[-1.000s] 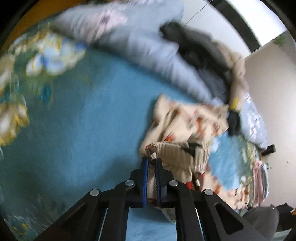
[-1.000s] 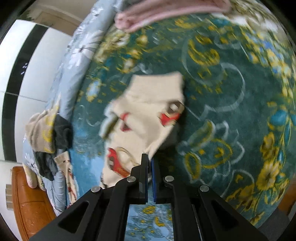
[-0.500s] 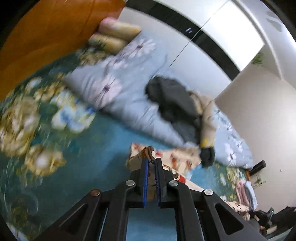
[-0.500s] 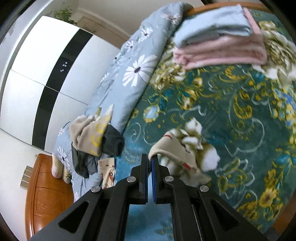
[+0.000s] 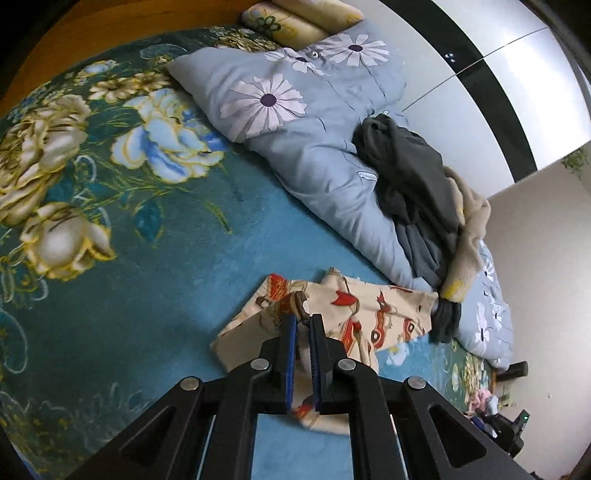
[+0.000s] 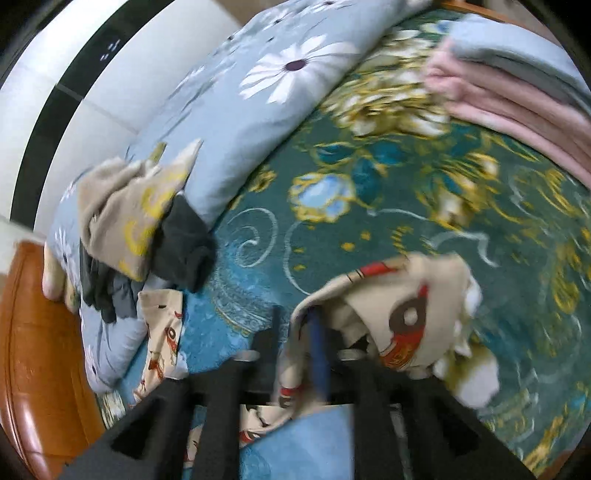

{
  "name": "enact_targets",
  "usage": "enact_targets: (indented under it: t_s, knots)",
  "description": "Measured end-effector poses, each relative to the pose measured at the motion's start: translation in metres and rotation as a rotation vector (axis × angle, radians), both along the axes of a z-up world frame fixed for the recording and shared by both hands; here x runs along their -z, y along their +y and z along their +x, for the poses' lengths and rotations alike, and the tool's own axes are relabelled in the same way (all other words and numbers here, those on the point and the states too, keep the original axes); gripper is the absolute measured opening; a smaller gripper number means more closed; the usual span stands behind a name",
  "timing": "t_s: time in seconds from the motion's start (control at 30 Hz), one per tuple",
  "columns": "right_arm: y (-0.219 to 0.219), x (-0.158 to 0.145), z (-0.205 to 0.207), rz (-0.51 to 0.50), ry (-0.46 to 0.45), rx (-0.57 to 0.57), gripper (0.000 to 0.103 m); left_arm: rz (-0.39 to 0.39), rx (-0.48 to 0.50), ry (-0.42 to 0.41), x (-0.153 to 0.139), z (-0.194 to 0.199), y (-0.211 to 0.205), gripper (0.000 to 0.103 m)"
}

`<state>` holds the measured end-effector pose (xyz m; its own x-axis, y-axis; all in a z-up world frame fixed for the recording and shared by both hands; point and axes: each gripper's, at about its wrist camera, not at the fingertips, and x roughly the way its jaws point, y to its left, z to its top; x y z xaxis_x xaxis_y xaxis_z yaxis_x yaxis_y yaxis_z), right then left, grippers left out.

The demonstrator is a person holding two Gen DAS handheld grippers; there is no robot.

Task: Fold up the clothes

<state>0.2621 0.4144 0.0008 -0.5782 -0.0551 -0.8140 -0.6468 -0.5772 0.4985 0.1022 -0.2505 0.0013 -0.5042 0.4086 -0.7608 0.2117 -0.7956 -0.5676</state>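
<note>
a cream printed garment [image 5: 354, 314], patterned with red and brown figures, lies on the teal floral bedspread [image 5: 122, 229] just beside the pale blue daisy-print quilt [image 5: 295, 122], one end of it gathered up between two hand-held tools. the left tool [image 5: 302, 325] has its blue-padded fingers [image 5: 290, 354] nearly together, with a fold of the cream fabric pinched in the narrow gap; the rest of the garment spreads flat toward the quilt. on the quilt, a dark grey garment [image 5: 410, 184] is heaped with a beige fleece piece [image 5: 469, 229] that shows a yellow mark at its lower end, and two yellowish pillows [image 5: 299, 18] sit at the quilt's far end against the orange-brown wooden headboard [image 5: 74, 22]. behind the quilt stands a white wardrobe with a black stripe [image 5: 491, 85].

seen from the right wrist, the picture is blurred by motion. the right tool [image 6: 295, 332] carries a bunched part of the same cream garment [image 6: 399, 306], draped over one finger [image 6: 319, 354]; how far its fingers are apart cannot be told. past the bedspread [image 6: 406, 206], at the quilt's [image 6: 258, 96] other end, sits a stack of folded pink and pale blue clothes [image 6: 517, 81]. the beige and grey heap [image 6: 136, 229] rests on the quilt near the headboard [image 6: 33, 350].
</note>
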Motion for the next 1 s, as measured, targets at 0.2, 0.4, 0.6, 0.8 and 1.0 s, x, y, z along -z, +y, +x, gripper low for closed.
enact_targets:
  t_s: [0.2,0.4,0.6,0.8,1.0]
  knots:
    - [0.020,0.006,0.054,-0.048,0.127,0.101,0.045,-0.034,-0.016,-0.021,0.007,-0.018,0.005,0.008]
    - [0.011,0.079,0.100,-0.334,0.134,0.187,0.046,-0.072,-0.018,-0.050,0.012,-0.025,0.009,0.008]
    - [0.000,0.117,0.074,-0.498,0.215,0.249,0.046,-0.101,0.001,-0.048,0.005,-0.026,0.016,0.008]
    - [0.008,0.089,0.047,-0.378,0.125,0.246,0.003,-0.097,-0.013,-0.043,-0.002,-0.028,0.018,0.008]
    - [0.025,-0.027,0.039,-0.159,0.285,0.145,0.003,-0.026,0.028,0.097,-0.060,-0.031,0.027,0.007]
